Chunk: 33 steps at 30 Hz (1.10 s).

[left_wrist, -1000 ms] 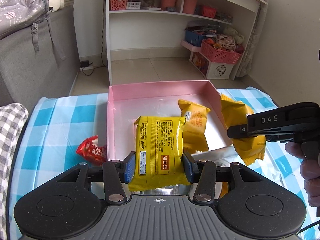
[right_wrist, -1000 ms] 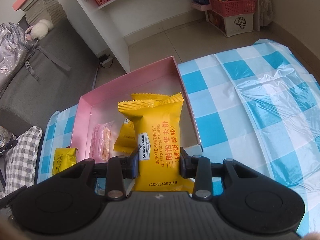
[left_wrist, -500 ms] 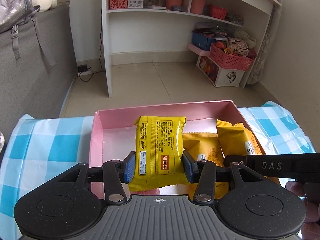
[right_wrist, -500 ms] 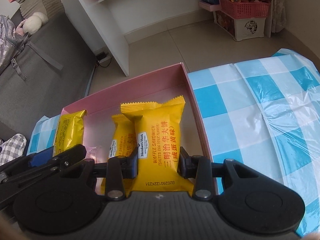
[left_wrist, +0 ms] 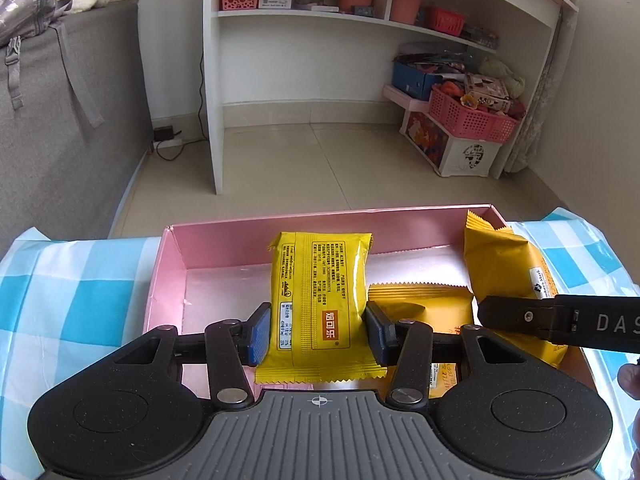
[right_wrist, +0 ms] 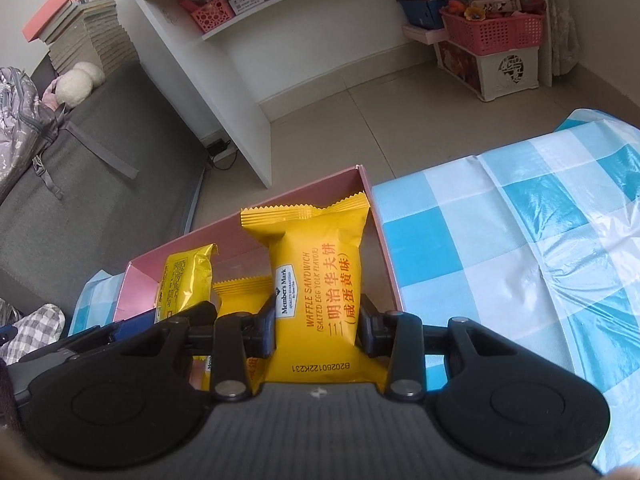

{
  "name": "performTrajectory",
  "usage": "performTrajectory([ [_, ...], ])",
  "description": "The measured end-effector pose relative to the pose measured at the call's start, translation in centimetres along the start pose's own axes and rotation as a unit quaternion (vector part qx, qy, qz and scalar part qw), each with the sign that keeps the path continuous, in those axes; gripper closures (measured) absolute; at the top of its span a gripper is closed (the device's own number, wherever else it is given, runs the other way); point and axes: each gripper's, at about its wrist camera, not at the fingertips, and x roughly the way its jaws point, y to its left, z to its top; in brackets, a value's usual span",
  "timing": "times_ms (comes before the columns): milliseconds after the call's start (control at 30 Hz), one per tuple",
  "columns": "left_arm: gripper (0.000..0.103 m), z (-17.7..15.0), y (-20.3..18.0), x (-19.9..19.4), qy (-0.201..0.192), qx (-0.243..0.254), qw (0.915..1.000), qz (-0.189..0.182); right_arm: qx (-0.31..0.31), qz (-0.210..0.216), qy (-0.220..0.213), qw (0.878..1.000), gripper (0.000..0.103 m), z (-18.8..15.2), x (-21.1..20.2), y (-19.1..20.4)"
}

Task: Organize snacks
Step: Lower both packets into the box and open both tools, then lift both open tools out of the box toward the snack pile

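Both grippers are over the pink box (left_wrist: pixel 176 248), each carrying a packet. The left gripper (left_wrist: pixel 318 330) has its blue pads clamped on the sides of a yellow snack packet (left_wrist: pixel 320 288), back label facing up, held upright above the middle of the box floor. The right gripper (right_wrist: pixel 318 326) is clamped on a waffle sandwich packet (right_wrist: pixel 316 280), hanging just inside the box's right wall. From the left wrist view that same packet (left_wrist: pixel 508 264) sits at the box's right end, gripped by the black arm marked DAS. Between the two held packets, another orange-yellow packet (left_wrist: pixel 420 304) lies flat on the box floor. The box rests on a blue-and-white checked tablecloth (right_wrist: pixel 500 240), which spreads out on both sides of it.
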Motion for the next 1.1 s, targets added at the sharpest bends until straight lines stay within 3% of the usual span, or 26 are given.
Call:
performTrajectory([
  [100, 0.053, -0.2, 0.0, -0.1, -0.004, 0.000, 1.0000, 0.003, -0.003, 0.003, -0.008, 1.000, 0.063, 0.0, -0.4, 0.0],
  [167, 0.051, -0.3, 0.0, -0.3, -0.003, 0.005, 1.0000, 0.006, 0.000, 0.006, -0.013, 1.000, 0.050, 0.2, -0.6, -0.1],
  [267, 0.038, -0.3, -0.1, -0.8, -0.003, 0.005, 1.0000, 0.007, 0.000, 0.011, -0.019, 1.000, 0.043, 0.3, -1.2, 0.0],
  [333, 0.025, -0.4, 0.0, -1.4, -0.007, 0.005, 0.9999, 0.010, 0.001, 0.013, -0.020, 1.000, 0.042, 0.3, -1.7, 0.1],
  [367, 0.023, -0.5, 0.0, -1.6, -0.008, 0.004, 0.9999, 0.009, 0.003, 0.015, -0.019, 1.000, 0.042, 0.2, -1.9, 0.1],
  [867, 0.015, -2.2, -0.7, -7.9, 0.003, 0.004, 1.0000, 0.008, -0.029, -0.014, 0.002, 0.999, 0.017, -1.0, -6.5, 1.7],
  [1100, 0.010, -4.1, -0.6, -11.8, 0.010, 0.012, 0.9997, 0.020, -0.035, -0.027, 0.015, 0.999, 0.013, -2.6, -8.7, 2.3],
])
